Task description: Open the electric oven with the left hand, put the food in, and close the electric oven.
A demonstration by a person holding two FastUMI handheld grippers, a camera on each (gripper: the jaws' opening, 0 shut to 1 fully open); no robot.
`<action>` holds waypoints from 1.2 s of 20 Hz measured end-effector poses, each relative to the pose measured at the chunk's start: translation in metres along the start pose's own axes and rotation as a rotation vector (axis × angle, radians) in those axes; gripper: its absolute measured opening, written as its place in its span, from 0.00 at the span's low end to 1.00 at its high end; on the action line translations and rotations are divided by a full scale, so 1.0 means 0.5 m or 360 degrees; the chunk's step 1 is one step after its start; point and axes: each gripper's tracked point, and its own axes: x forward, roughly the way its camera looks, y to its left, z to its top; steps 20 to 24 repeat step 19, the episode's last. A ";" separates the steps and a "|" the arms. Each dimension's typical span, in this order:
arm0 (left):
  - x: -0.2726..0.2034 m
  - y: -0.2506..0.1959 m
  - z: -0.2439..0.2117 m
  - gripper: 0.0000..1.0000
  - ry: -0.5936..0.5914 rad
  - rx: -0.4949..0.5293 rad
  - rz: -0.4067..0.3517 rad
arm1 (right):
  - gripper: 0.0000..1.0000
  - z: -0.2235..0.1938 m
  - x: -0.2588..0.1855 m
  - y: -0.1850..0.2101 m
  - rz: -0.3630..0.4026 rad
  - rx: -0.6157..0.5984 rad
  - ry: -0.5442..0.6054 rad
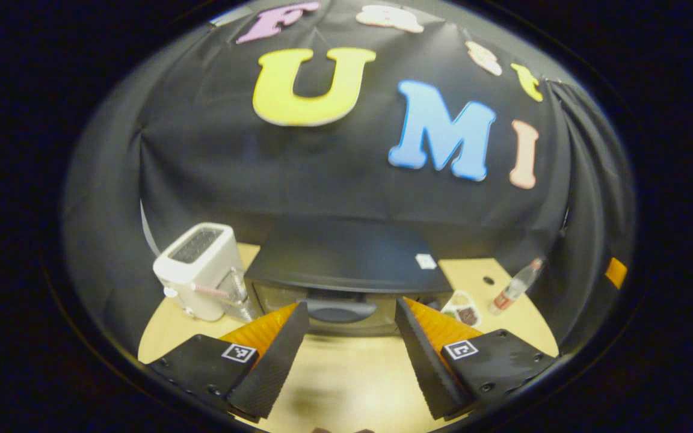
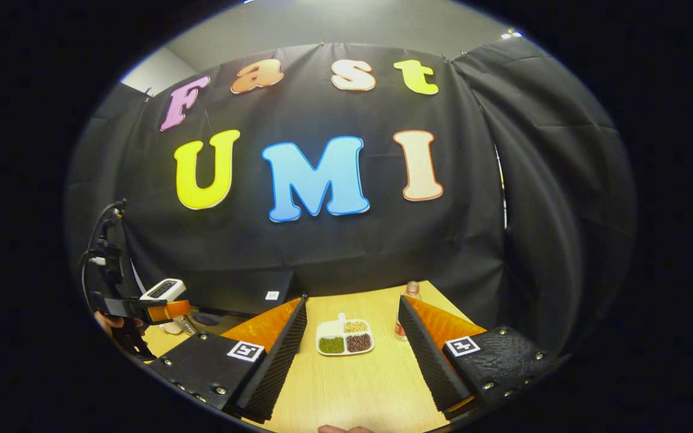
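— What did the left gripper view show, going from the left?

— A white toaster stood on the counter, with a clear glass just beside it; then came the black electric oven, its door shut, its handle facing the camera; right of it lay the food tray, and farther right a bottle stood up.

— And the left tongs?

— They were wide open and held nothing; they hung in front of the oven handle, near it, not touching.

— What about the right gripper view?

— At the far left a hand held the other gripper; the toaster and the oven's dark top sat behind it; the white food tray lay in the middle of the counter, with green, brown and pale food in its parts; the bottle stood just right of it.

— The right tongs?

— Wide open too, gripping nothing; the tray sat ahead of them, between the two fingers, apart from both.
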 end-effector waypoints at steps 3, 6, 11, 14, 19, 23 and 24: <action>-0.137 -0.062 0.144 0.99 -0.0345 0.0022 -0.0011 | 0.94 0.068 -0.010 0.002 0.0050 -0.0002 -0.0096; -0.259 -0.120 0.241 1.00 -0.0573 0.0075 -0.0007 | 0.94 0.130 -0.031 0.004 0.0091 0.0015 -0.0179; -0.361 -0.163 0.291 0.95 -0.0698 0.0096 0.0030 | 0.94 0.173 -0.050 0.007 0.0178 0.0009 -0.0243; -0.381 -0.157 0.291 1.00 -0.0718 0.0115 0.0046 | 0.94 0.172 -0.058 0.017 0.0184 0.0024 -0.0238; -0.384 -0.115 0.306 1.00 -0.0731 0.0239 -0.0004 | 0.94 0.187 -0.075 0.050 0.0080 0.0040 -0.0255; -0.384 -0.115 0.306 1.00 -0.0731 0.0239 -0.0004 | 0.94 0.187 -0.075 0.050 0.0080 0.0040 -0.0255; -0.384 -0.115 0.306 1.00 -0.0731 0.0239 -0.0004 | 0.94 0.187 -0.075 0.050 0.0080 0.0040 -0.0255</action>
